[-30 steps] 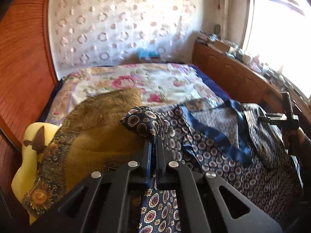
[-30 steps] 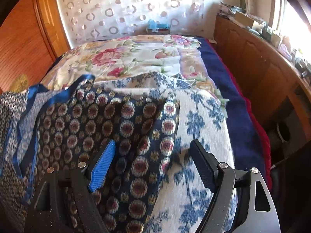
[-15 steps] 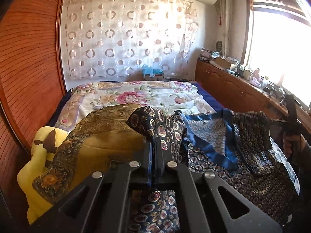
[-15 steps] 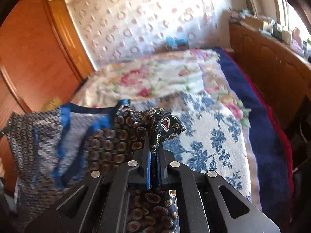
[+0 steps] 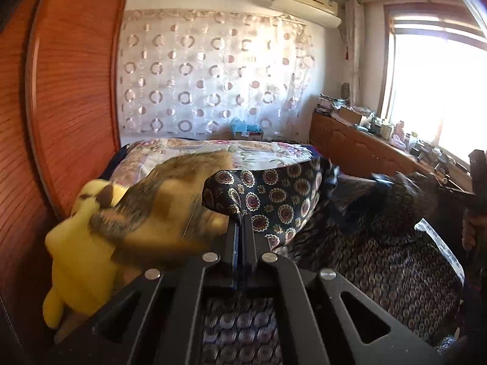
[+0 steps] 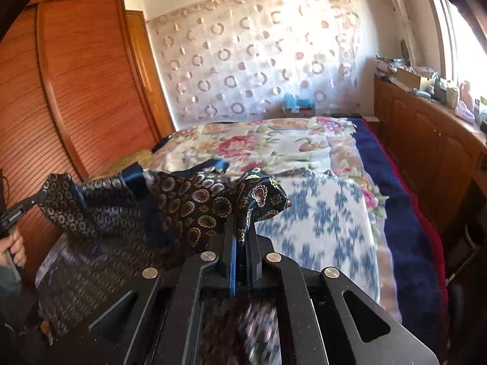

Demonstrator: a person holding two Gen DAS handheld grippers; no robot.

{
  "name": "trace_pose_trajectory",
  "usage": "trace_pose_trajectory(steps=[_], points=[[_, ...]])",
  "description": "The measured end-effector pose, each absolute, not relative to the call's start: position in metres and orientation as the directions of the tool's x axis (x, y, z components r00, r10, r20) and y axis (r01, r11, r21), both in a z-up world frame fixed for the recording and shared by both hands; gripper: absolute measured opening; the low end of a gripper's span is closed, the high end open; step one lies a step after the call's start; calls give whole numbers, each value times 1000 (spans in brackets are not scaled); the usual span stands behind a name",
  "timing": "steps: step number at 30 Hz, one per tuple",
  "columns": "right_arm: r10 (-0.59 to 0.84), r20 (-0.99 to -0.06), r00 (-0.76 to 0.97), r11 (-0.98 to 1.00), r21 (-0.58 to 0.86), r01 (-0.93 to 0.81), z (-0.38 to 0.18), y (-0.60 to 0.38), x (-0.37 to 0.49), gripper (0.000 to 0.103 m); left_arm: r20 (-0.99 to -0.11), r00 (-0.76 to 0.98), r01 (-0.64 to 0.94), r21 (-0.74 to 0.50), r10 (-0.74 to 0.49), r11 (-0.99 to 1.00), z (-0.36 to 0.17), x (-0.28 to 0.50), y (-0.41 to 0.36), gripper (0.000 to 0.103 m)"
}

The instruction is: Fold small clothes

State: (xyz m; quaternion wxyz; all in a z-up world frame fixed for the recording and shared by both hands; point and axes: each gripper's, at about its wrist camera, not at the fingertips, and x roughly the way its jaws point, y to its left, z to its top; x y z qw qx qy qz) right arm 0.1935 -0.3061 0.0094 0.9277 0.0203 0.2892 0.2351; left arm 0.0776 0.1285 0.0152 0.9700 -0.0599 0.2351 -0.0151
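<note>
A dark navy patterned garment [image 5: 274, 194] with medallion print and a blue band hangs lifted above the bed. My left gripper [image 5: 242, 222] is shut on one corner of it. My right gripper [image 6: 240, 222] is shut on another corner [image 6: 261, 194]. The cloth stretches between the two grippers and sags in the middle [image 6: 127, 210]. The right gripper also shows at the far right of the left wrist view [image 5: 478, 182], and the left one at the far left of the right wrist view [image 6: 18, 210].
A mustard-brown cloth [image 5: 170, 200] and a yellow plush toy [image 5: 79, 243] lie at the left. A white cloth with blue flowers [image 6: 322, 219] lies on the floral bed cover [image 6: 268, 143]. A wooden wardrobe [image 6: 67, 97] stands left, a wooden cabinet [image 6: 426, 140] right.
My right gripper has shut on a corner of the garment. Both grippers have risen, lifting the garment off the bed and tilting the views up.
</note>
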Motion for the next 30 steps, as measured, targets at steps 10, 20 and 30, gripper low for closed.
trace_pose_trajectory(steps=[10,20,30], points=[[421,-538,731,893,105,-437,2,-318,94,2,-442,897,-66,-141,-3,988,-10,-9,148,0],[376,-648,662,886,41,-463,-20,-325,31,5,-565,825,-107,-117,22,987,-49,-37,165,5],[350,-637,687,900,24,-436,-12,-340,23,49,-521,854,-60,-122,-12,991,-16,-48,179,45]])
